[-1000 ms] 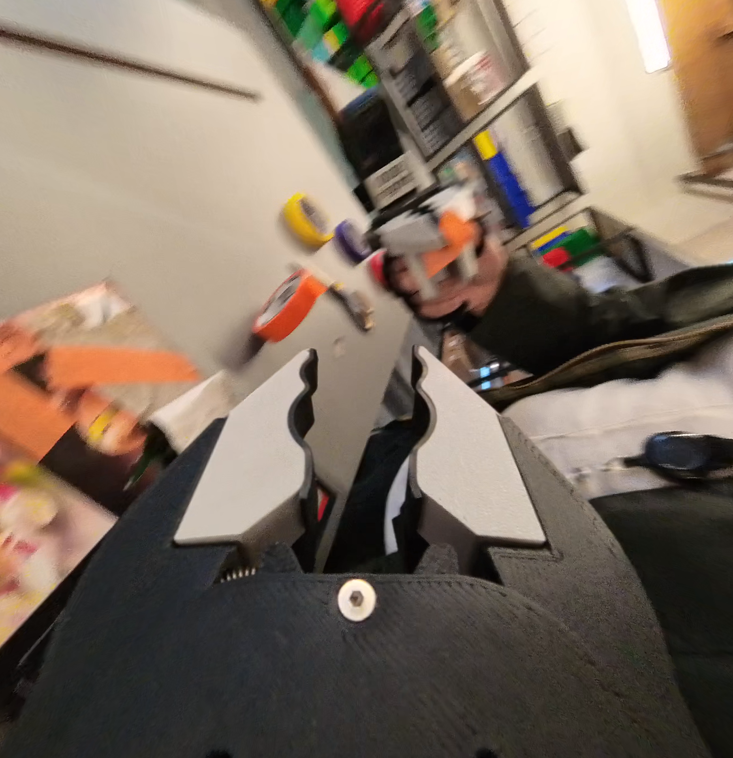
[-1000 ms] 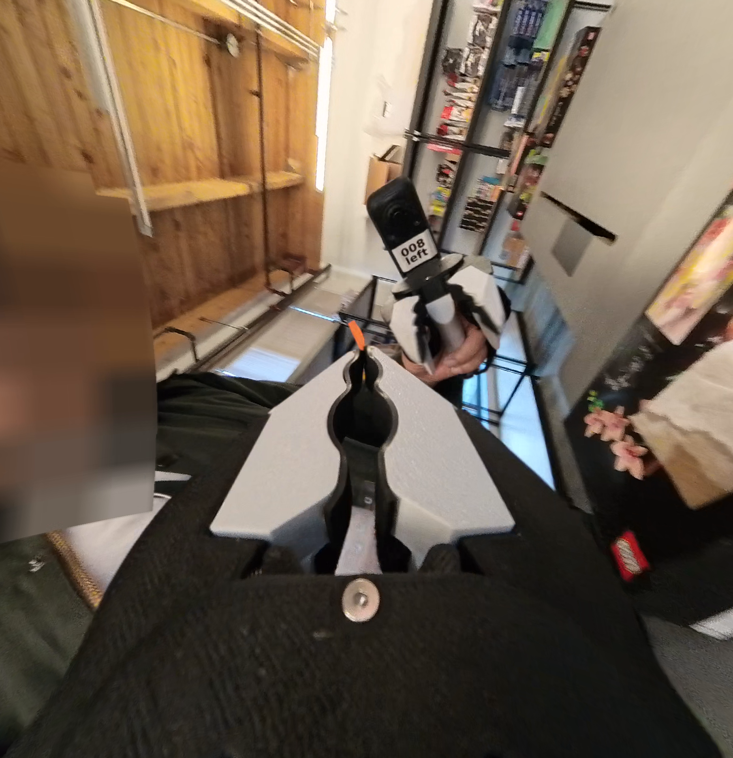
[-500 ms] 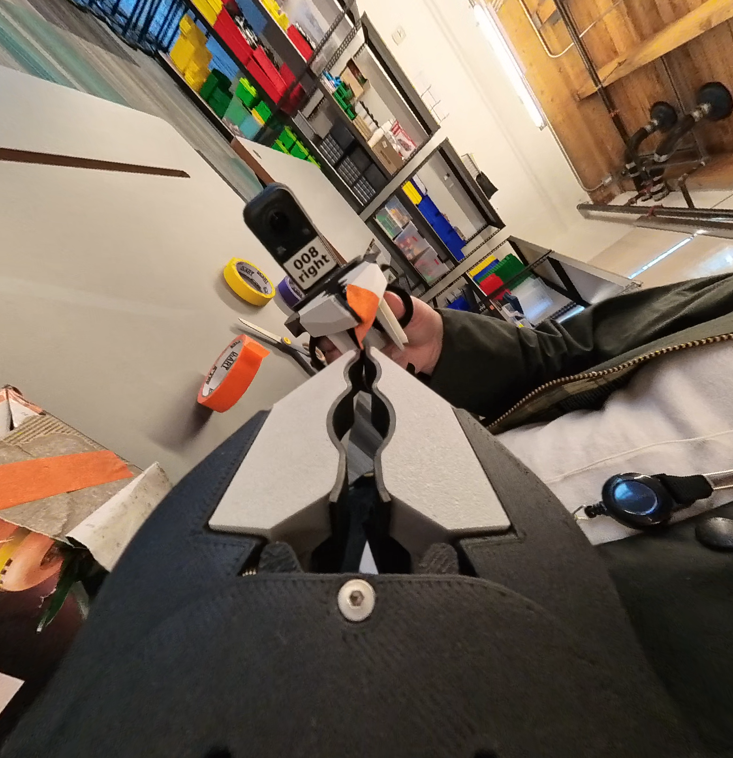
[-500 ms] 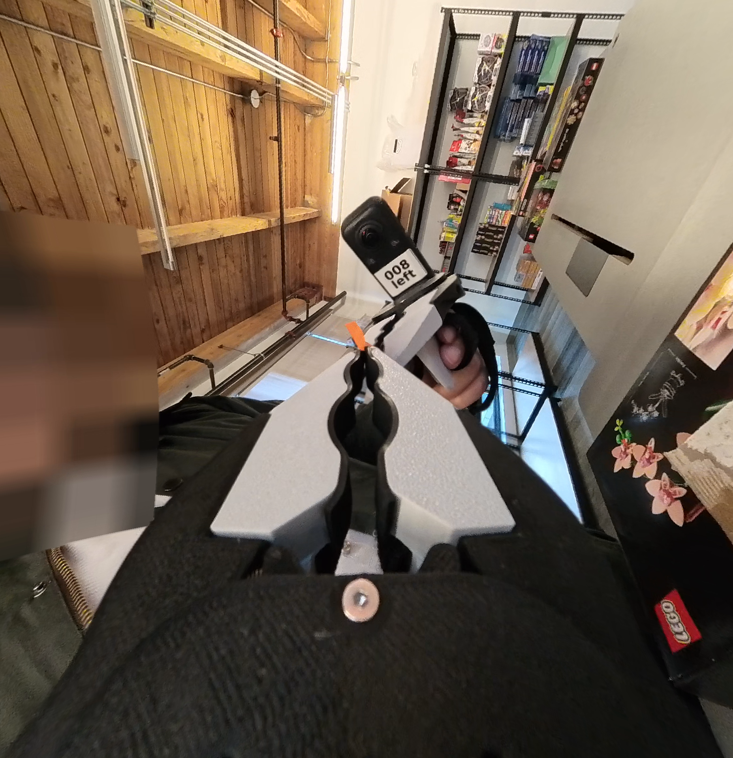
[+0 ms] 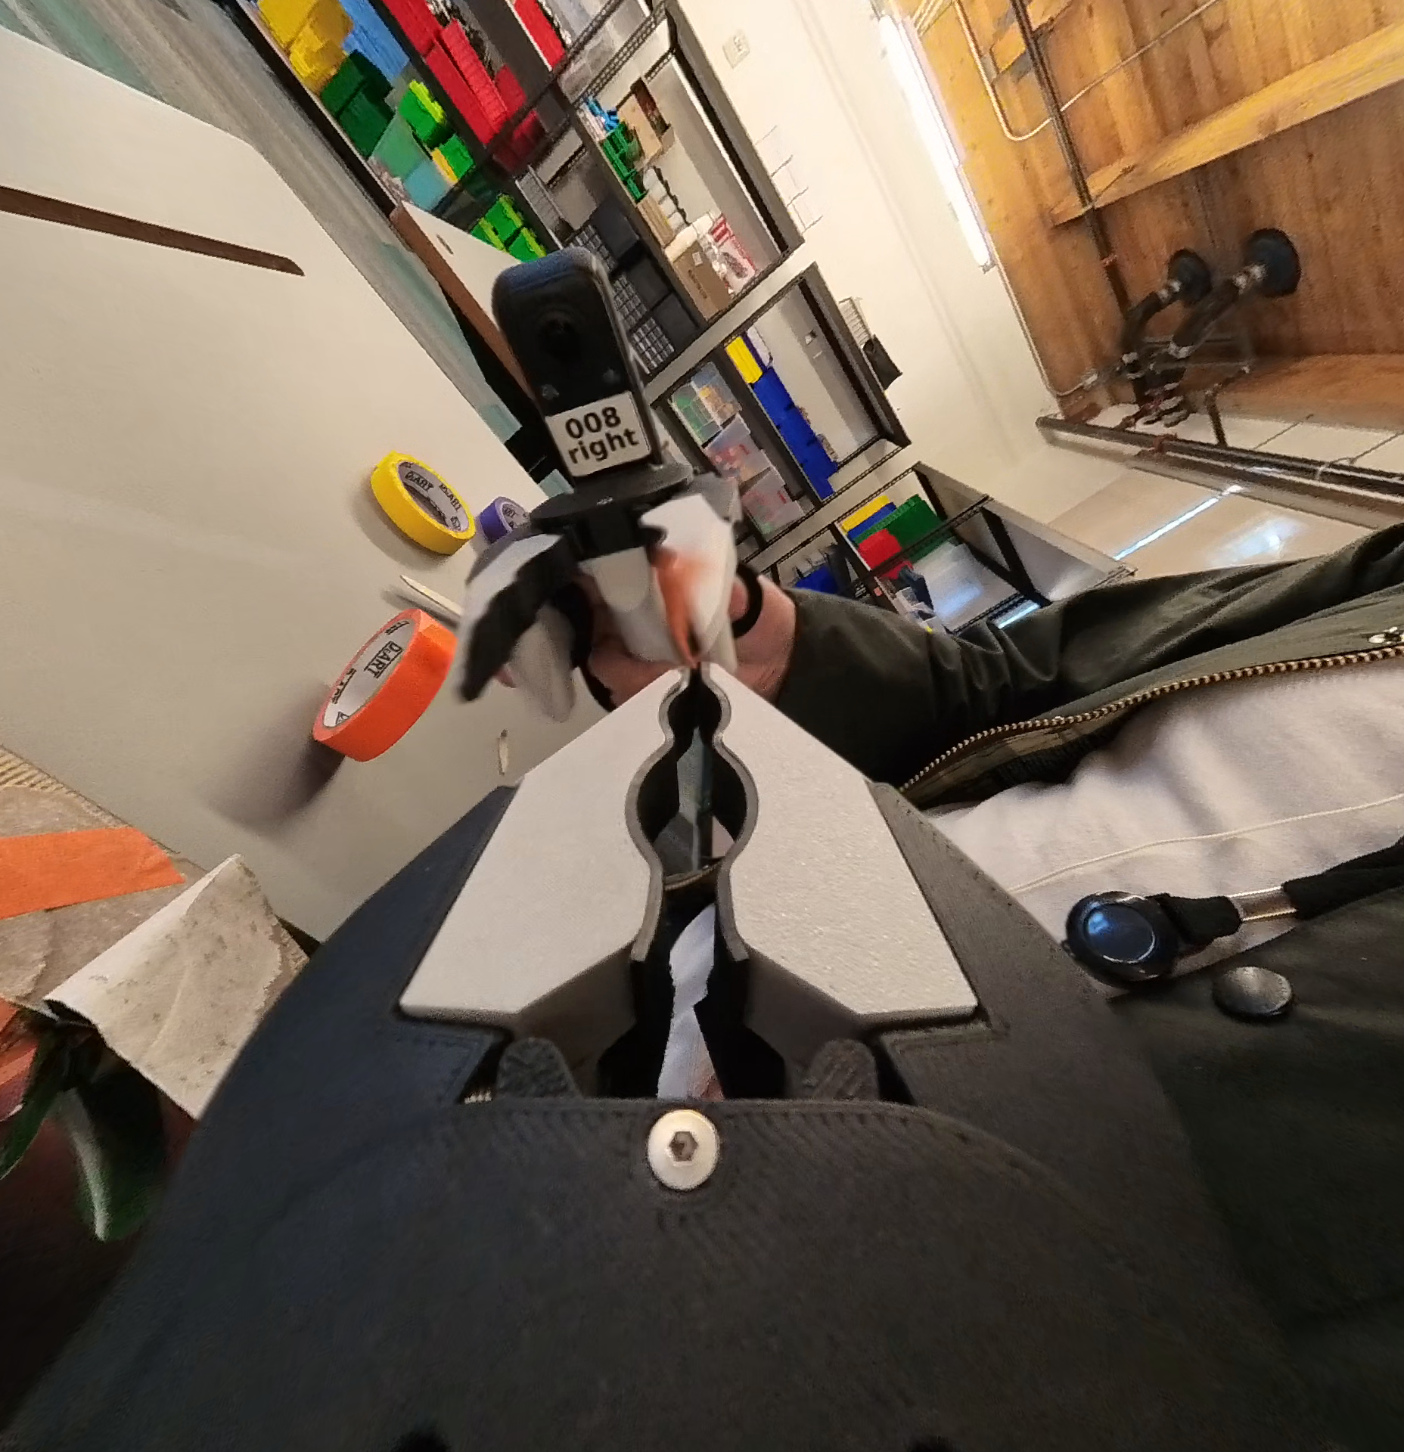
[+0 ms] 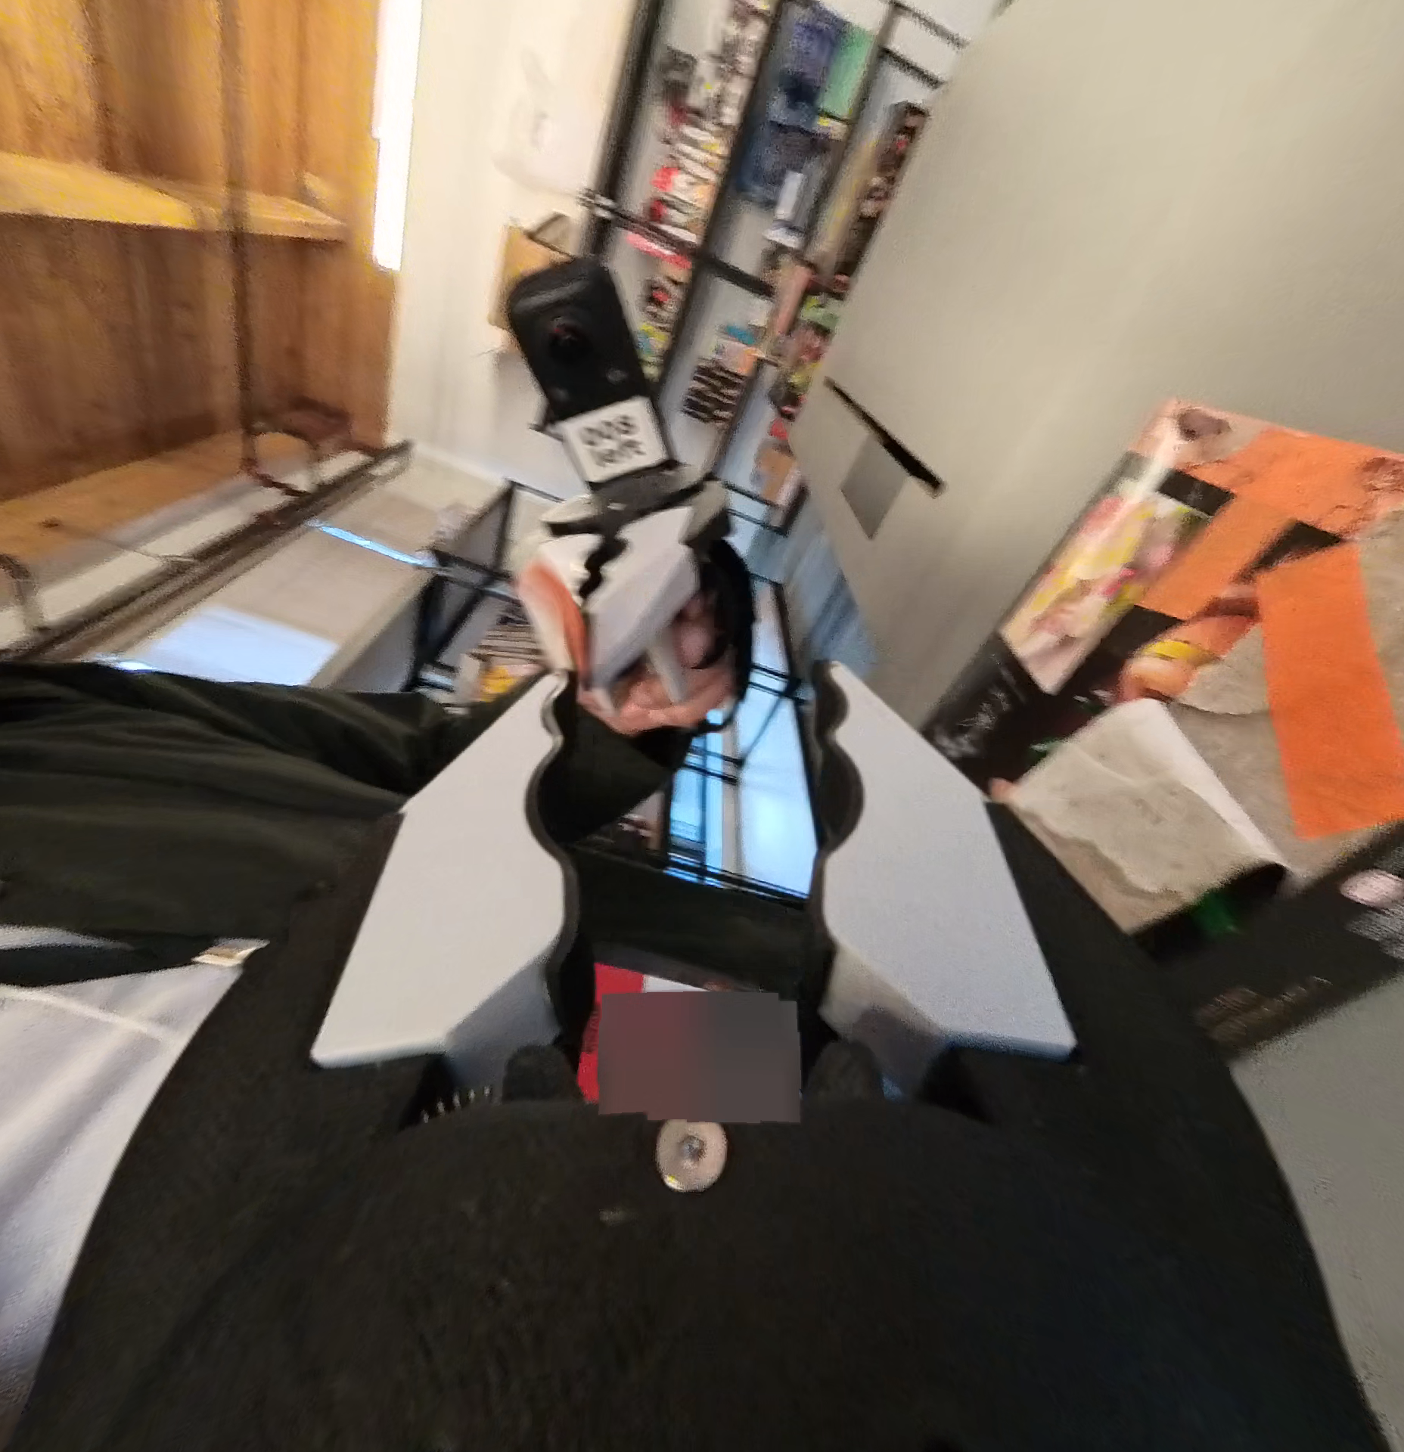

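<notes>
My left gripper is shut, and its tips pinch the end of a short piece of orange tape that stands up from them. My right gripper is open and empty, its jaws wide apart. The two grippers face each other closely in the air beside the grey table. In the left wrist view the right gripper shows just behind the tape with spread fingers. In the blurred right wrist view the left gripper shows shut with the orange tape piece on it.
An orange tape roll, a yellow roll and a purple roll lie on the table. A printed box with torn paper and orange tape strips stands nearby. Shelves of coloured bins stand behind. The person's jacket is close.
My left gripper closed on the orange tape piece that my right gripper held. My right gripper, shut until half a second ago, has now opened and let go.
</notes>
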